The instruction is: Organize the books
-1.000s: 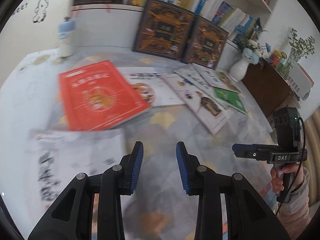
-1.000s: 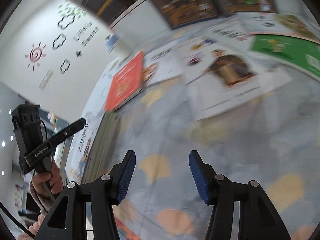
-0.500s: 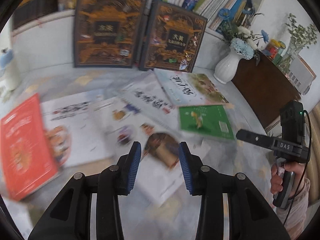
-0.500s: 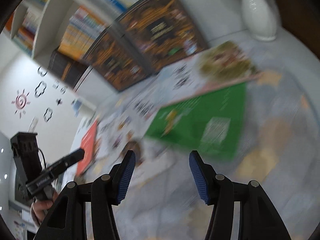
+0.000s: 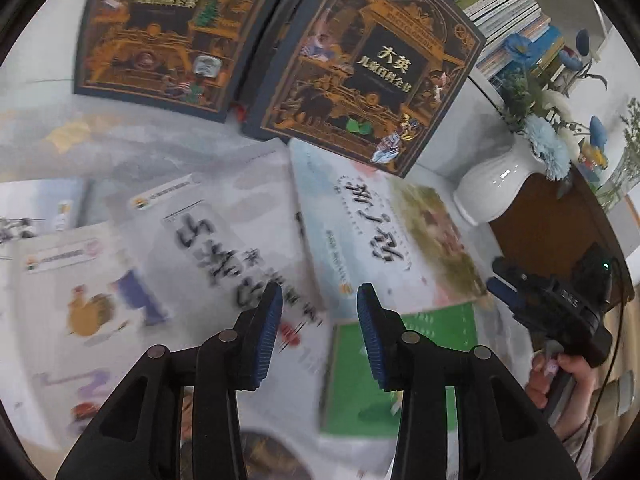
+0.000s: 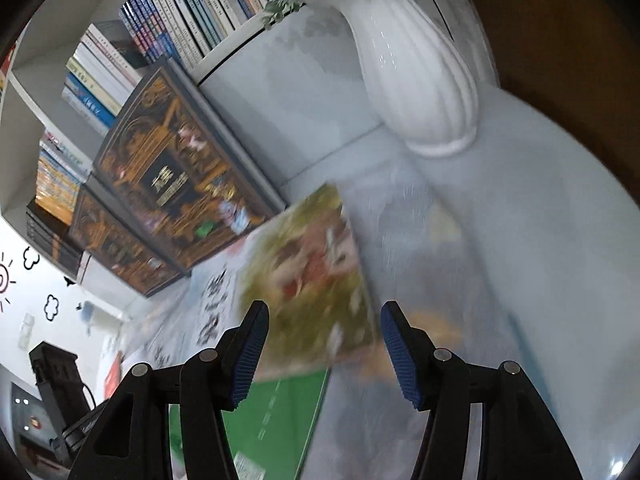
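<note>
Several thin books lie spread flat on a pale patterned surface. My left gripper hovers open over the seam between a white book with black brush lettering and a pale blue book with a landscape picture. A green book lies just below its right finger. My right gripper is open above the picture end of that pale blue book, with the green book under its left finger. Neither holds anything. Two dark ornate hardbacks lean against the shelf base behind.
A white ribbed vase with blue flowers stands close on the right, beside a brown cabinet. Rows of upright books fill the shelf above. A hand grips the other tool at the right edge.
Both grippers swept right across the spread books, away from the red book to the pale blue and green ones, and sank closer. The right view rolled toward the vase.
</note>
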`<state>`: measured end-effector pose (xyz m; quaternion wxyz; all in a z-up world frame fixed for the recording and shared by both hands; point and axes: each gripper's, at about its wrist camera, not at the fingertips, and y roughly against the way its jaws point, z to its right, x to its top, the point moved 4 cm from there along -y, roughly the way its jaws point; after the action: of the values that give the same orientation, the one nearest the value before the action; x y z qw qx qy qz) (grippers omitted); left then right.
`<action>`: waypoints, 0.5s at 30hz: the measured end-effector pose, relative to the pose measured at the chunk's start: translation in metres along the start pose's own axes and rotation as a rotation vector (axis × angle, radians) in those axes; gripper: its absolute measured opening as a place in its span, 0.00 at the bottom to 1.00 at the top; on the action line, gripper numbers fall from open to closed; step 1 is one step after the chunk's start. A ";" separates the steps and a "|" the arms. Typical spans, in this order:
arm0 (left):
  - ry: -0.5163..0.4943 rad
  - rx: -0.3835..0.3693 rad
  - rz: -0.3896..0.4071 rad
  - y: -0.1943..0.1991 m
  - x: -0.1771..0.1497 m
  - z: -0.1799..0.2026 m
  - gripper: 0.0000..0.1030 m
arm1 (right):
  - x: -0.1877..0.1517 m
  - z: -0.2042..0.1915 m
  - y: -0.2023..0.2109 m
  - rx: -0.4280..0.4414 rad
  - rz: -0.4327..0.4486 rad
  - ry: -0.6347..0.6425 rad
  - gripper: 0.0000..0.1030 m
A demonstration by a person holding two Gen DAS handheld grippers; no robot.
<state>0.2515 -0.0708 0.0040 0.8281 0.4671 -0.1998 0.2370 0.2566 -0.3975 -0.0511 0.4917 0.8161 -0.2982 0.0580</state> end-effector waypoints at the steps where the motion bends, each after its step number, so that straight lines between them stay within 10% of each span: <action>1: -0.015 0.001 0.005 -0.004 0.001 0.003 0.35 | 0.004 0.001 -0.005 -0.032 0.006 0.014 0.55; 15: -0.109 0.045 -0.037 -0.003 -0.002 0.012 0.36 | -0.031 -0.040 -0.012 -0.136 -0.126 0.241 0.62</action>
<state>0.2506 -0.0835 0.0067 0.8095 0.5013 -0.2306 0.2002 0.2462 -0.3469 -0.0519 0.5806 0.7851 -0.1886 0.1045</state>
